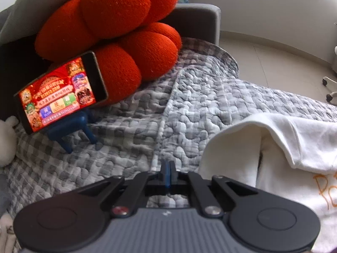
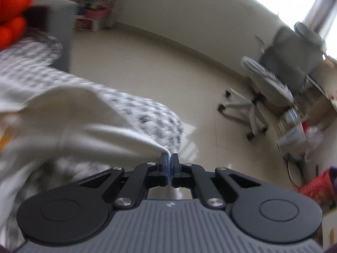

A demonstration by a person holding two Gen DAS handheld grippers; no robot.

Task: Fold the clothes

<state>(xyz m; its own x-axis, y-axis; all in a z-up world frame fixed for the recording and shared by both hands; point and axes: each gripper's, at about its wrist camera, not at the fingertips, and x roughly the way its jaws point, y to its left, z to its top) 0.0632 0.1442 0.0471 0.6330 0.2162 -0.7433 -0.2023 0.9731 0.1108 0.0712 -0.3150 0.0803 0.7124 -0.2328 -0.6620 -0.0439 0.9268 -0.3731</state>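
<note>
The right gripper (image 2: 169, 164) has its jaws pressed together on a thin edge of the white garment (image 2: 69, 113), which stretches up and away to the left from the pinch in a taut, blurred fold. In the left wrist view the same white garment (image 1: 273, 147) lies on the right part of a grey-and-white checked quilted cover (image 1: 130, 139), its hem rolled over into an open tunnel and some orange lettering (image 1: 326, 189) showing near the right edge. The left gripper (image 1: 167, 168) hangs over the cover just beside the garment, jaws pressed together with nothing visible between them. Further back on the cover, well apart from the garment, a phone (image 1: 61, 92) with a lit red screen leans on a small blue stand (image 1: 71, 130), backed against a knotted orange cushion (image 1: 113, 33) that rests on the grey sofa arm (image 1: 195, 21). A white plush toy (image 1: 7, 141) sits at the far left edge. In the right wrist view, beyond the cover's edge, there is pale tiled floor (image 2: 147, 63), a swivel chair (image 2: 269, 88) on castors by the window, and a clutter of boxes and bags (image 2: 294, 135) along the right side; the whole view is motion-blurred.
</note>
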